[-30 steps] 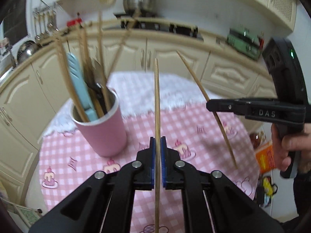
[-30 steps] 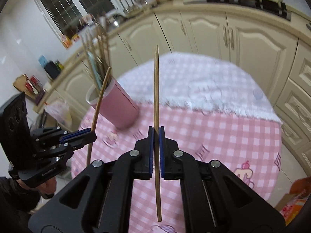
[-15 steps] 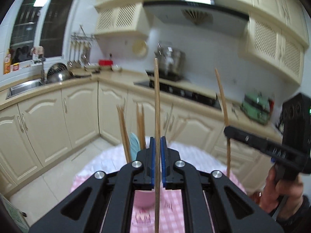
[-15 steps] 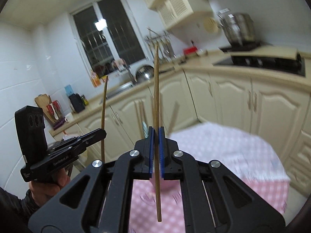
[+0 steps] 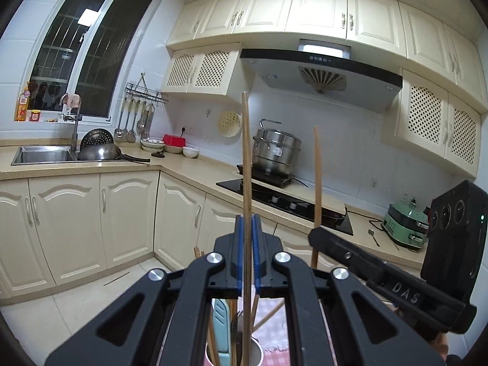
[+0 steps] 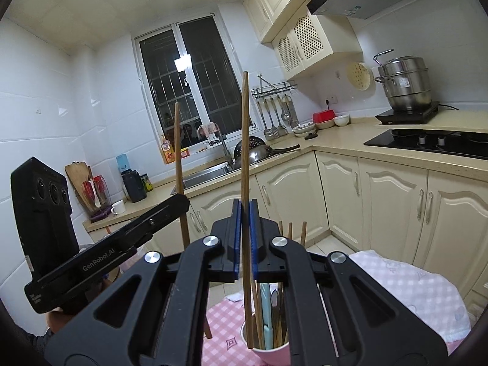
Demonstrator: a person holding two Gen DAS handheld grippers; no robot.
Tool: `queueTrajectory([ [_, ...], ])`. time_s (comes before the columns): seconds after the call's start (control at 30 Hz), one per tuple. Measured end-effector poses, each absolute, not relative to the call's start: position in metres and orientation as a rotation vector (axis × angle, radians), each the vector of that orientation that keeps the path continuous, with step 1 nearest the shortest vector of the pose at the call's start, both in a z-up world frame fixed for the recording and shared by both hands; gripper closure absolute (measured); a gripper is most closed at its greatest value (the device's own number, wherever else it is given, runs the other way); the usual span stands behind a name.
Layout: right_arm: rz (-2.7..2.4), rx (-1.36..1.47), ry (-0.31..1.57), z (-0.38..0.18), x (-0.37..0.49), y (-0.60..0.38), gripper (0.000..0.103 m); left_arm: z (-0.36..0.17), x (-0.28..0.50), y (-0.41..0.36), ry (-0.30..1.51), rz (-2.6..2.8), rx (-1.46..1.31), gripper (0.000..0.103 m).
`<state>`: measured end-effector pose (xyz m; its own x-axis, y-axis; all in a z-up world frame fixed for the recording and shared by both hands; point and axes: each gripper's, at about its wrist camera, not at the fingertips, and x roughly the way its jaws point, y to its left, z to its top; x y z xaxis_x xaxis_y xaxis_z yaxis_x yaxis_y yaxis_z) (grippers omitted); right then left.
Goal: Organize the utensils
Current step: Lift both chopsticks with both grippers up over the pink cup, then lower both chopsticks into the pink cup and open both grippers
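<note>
kitchen counter [image 5: 91, 169] behind; pink cup [image 6: 271, 352] crowded with utensils [image 6: 268, 314].

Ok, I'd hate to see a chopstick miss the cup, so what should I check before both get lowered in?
1. Left hand-held gripper clamped on its chopstick: ok.
2. Right hand-held gripper clamped on its chopstick: ok.
3. Both chopsticks near upright: ok.
4. Lower tips above the pink cup mouth: right one looks ok; left one cannot tell, since the gripper body hides most of the cup.
5. Room inside the cup: cannot tell; it is already crowded with chopsticks and a light blue utensil.
6. The two grippers clear of each other: ok, they are side by side, apart.
</note>
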<state>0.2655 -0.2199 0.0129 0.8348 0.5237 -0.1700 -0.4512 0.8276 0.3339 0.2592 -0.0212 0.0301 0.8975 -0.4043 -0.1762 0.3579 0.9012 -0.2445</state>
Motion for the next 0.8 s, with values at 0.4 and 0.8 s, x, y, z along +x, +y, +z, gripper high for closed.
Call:
queueTrajectory([
  [0.4, 0.496, 0.295, 0.305, -0.026, 0.294, -0.208, 0.097, 0.000, 0.284, -0.024, 0.236, -0.373, -0.225, 0.098],
  [0.8, 0.494, 0.277, 0.361, -0.052, 0.303, -0.198, 0.097, -0.031, 0.299, -0.030, 0.282, -0.369, -0.222, 0.098],
])
